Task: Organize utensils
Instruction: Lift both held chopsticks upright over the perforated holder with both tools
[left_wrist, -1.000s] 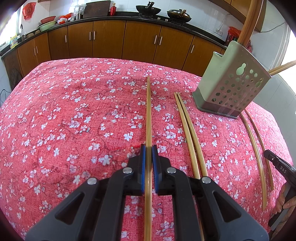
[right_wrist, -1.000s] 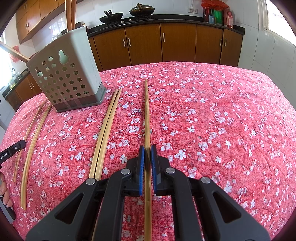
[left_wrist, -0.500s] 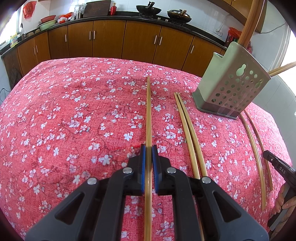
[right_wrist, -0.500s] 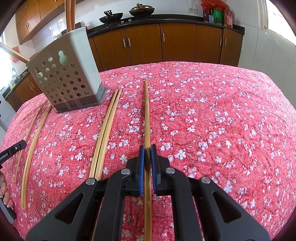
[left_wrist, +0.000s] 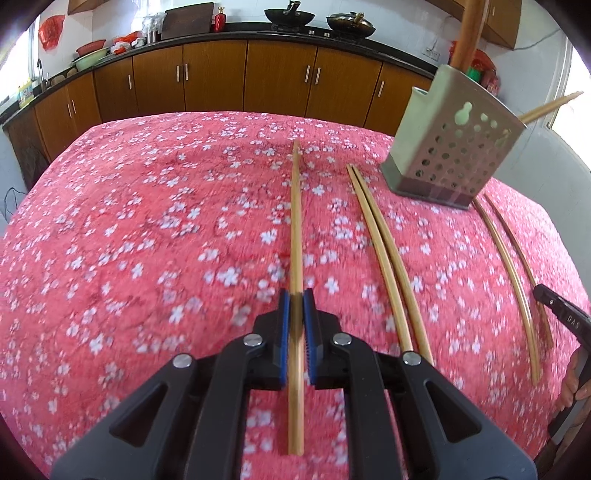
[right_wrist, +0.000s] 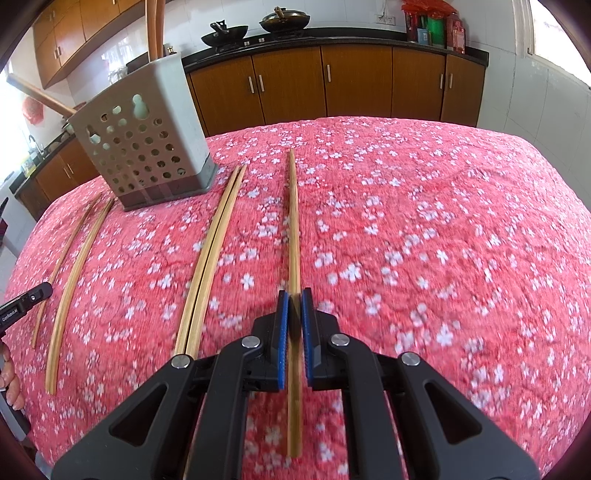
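Left gripper (left_wrist: 295, 301) clamps a single chopstick (left_wrist: 296, 221) running up the frame's center, and the right gripper (right_wrist: 294, 301) pinches its own chopstick (right_wrist: 293, 221) likewise. Perforated holder (left_wrist: 448, 147) stands upper right on the floral cloth (left_wrist: 147, 221); paired chopsticks (left_wrist: 384, 251) lie just right of center.

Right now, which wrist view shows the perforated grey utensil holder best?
Right wrist view: the perforated grey utensil holder sits large and close, showing its holed face, a side wall and the wooden handles standing inside. Left wrist view shows the holder smaller, near the right edge, mainly its holed face.
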